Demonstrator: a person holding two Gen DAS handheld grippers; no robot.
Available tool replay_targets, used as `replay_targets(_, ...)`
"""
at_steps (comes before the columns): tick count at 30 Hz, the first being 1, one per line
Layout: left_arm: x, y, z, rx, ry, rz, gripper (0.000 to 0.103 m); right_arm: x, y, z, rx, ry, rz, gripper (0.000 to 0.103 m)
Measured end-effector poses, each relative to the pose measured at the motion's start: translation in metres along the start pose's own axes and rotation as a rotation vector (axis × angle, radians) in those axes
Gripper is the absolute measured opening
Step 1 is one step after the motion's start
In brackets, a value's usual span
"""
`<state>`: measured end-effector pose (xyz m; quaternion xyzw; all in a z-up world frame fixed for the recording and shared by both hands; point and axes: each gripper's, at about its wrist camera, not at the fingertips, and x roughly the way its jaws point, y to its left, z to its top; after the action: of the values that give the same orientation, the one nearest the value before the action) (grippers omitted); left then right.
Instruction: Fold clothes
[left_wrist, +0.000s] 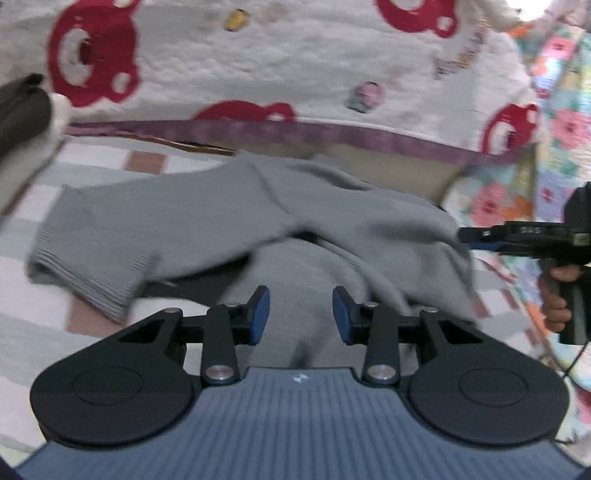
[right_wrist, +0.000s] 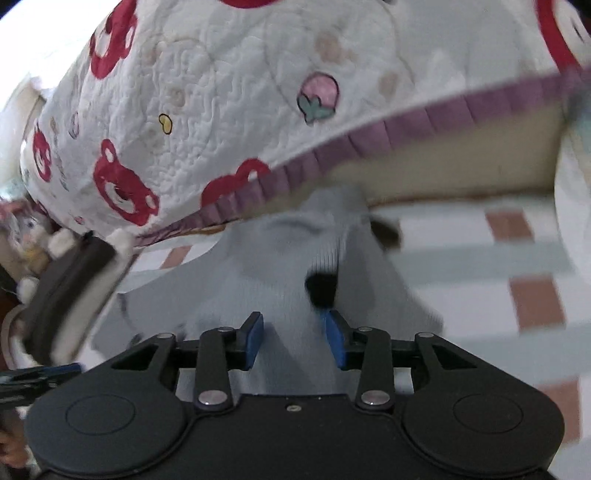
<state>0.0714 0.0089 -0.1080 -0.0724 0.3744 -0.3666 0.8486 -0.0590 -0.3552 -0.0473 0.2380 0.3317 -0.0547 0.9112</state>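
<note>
Grey sweater (left_wrist: 258, 221) is lying crumpled on the checked bed (left_wrist: 110, 162) as we are hovering both grippers (left_wrist: 301, 314) (right_wrist: 293, 341), fingers spread, pinching nothing; next, we judge, comes regrasping its edges.

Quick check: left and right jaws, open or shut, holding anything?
Left gripper: jaws open, nothing clamped, the grey sweater lying beyond them.
Right gripper: jaws open, sweater fabric between them, not pinched.

Grey sweater (left_wrist: 229, 225): soft matt knit, ribbed cuffs. Quilt (right_wrist: 229, 122): puckered white cloth. Left tool (left_wrist: 301, 315): matt black plastic, shiny metal pins.
</note>
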Motion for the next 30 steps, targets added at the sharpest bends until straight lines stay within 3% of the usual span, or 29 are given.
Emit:
replay_targets(6,0.002,0.004,-0.020,0.053,0.018,-0.109,0.036,0.004,0.005,-0.018,-0.086,0.162,-0.058,0.050)
replay_targets(10,0.005,0.009,-0.011,0.035,0.019,-0.108,0.036,-0.010,0.014,-0.024,-0.198,0.237,-0.109,0.050)
replay_targets(14,-0.004,-0.001,-0.009,0.039,0.004,-0.084,0.036,-0.044,0.008,-0.045,-0.133,0.157,-0.103,0.050)
replay_targets(20,-0.007,-0.015,-0.001,-0.006,0.006,-0.027,0.036,-0.071,-0.022,-0.100,0.189,0.007,-0.013,0.052)
replay_targets(24,-0.014,-0.022,-0.011,-0.041,0.018,0.003,0.036,-0.054,-0.022,-0.098,0.154,0.020,0.040,0.056)
replay_targets(27,-0.020,-0.026,-0.027,0.029,0.039,0.040,0.036,-0.034,-0.019,-0.099,0.139,0.050,0.017,0.058)
replay_targets(30,-0.020,-0.024,-0.024,0.037,0.048,0.037,0.036,-0.025,-0.022,-0.106,0.188,0.074,0.071,0.058)
